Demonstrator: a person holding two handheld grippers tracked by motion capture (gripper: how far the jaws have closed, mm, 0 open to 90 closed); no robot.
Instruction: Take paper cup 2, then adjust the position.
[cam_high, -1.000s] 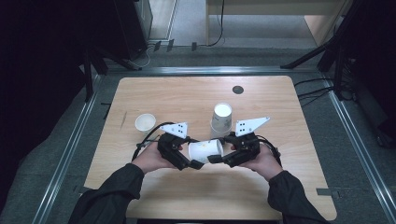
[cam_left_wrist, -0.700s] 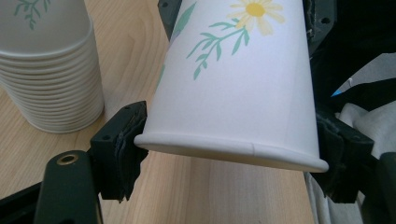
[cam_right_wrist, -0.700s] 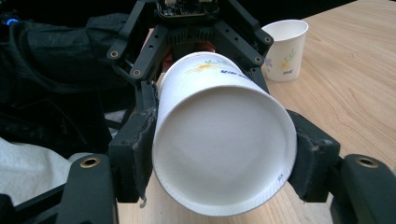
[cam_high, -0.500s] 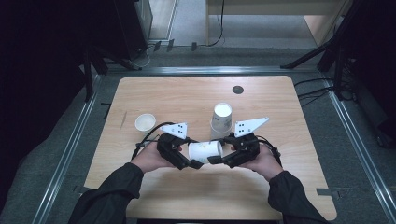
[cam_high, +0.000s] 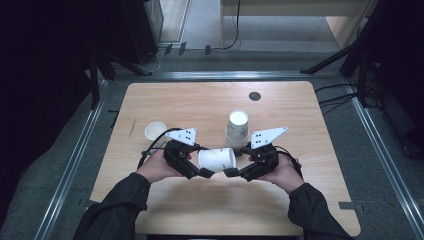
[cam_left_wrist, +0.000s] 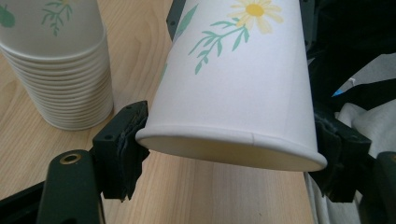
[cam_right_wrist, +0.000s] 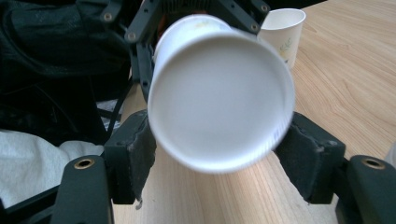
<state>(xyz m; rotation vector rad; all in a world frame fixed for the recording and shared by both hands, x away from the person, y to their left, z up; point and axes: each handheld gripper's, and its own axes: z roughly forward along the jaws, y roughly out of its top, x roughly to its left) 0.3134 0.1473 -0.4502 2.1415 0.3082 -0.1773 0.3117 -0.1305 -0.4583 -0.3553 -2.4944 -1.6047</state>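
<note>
While the paper cup (cam_high: 217, 159) hangs sideways over the table (cam_high: 200, 100), my left gripper (cam_high: 205, 172) has its jaws clamped on the rim end. The right gripper (cam_high: 230, 172) jaws have just been opening, loose around the base. I judge the handover nearly done: one lone cup (cam_high: 155, 131) is set out and the stack (cam_high: 236, 129) awaits.

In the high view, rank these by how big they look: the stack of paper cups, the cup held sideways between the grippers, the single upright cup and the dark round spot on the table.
1. Stack of paper cups and the held cup: look alike in size, so unranked against each other.
2. Single upright cup.
3. Dark round spot, smallest.
</note>
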